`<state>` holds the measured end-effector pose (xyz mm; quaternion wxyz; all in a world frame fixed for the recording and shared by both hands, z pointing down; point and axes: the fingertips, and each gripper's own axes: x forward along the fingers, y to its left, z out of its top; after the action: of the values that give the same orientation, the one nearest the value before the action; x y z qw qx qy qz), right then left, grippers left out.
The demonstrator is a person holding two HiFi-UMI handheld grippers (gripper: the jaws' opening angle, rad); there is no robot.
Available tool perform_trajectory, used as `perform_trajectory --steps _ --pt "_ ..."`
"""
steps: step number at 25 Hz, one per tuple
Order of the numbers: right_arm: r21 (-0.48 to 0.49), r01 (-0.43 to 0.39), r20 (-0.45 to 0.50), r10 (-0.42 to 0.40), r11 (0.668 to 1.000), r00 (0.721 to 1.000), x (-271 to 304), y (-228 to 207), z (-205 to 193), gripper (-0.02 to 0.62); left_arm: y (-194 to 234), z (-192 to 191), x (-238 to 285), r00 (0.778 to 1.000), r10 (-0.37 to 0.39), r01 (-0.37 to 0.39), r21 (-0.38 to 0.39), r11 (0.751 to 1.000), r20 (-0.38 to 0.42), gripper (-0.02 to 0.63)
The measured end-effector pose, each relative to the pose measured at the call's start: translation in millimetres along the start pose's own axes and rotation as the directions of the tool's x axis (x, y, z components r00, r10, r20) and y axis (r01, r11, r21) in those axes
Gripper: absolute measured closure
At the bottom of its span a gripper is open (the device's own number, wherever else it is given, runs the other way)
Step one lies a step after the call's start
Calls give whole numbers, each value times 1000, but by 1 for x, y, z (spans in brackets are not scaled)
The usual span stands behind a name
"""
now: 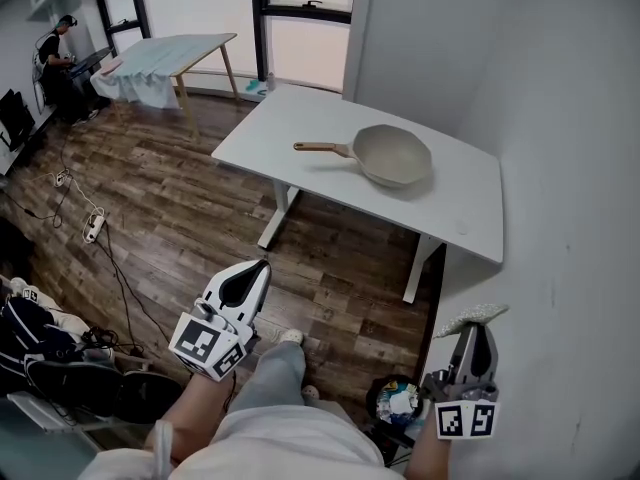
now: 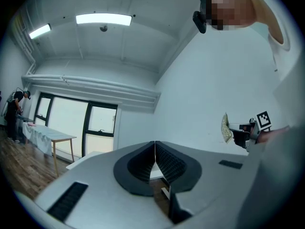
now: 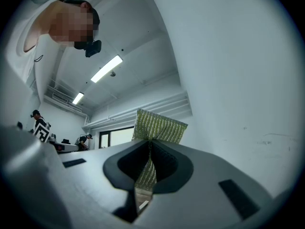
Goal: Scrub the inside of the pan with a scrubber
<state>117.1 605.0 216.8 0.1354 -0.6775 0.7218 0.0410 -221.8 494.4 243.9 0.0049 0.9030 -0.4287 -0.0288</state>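
Note:
A beige pan (image 1: 394, 154) with a wooden handle (image 1: 320, 148) lies on the white table (image 1: 300, 118), far ahead of both grippers. My left gripper (image 1: 262, 267) hangs over the wooden floor, shut, with nothing between its jaws (image 2: 155, 152). My right gripper (image 1: 478, 324) is beside the white wall, shut on a yellow-green scrubber (image 1: 472, 316). The scrubber (image 3: 157, 126) fans out above the pinched jaws in the right gripper view, and it also shows at the right of the left gripper view as the scrubber (image 2: 226, 127).
A white wall (image 1: 560, 168) runs along the right. A second table with a cloth (image 1: 160, 63) stands at the back left, with a person (image 1: 55, 53) near it. Cables and a power strip (image 1: 93, 228) lie on the floor. Bags (image 1: 40, 353) sit at bottom left.

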Motion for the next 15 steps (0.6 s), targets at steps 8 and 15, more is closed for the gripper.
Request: perform_trajectory --steps 8,15 --pt "0 -4 -12 4 1000 1000 25 -13 -11 568 10 -8 28 1000 -3 3 4 1000 -6 592" --pt "-11 4 -29 -4 1000 1000 50 -17 -16 568 27 -8 55 1000 -18 18 -2 1000 -6 592"
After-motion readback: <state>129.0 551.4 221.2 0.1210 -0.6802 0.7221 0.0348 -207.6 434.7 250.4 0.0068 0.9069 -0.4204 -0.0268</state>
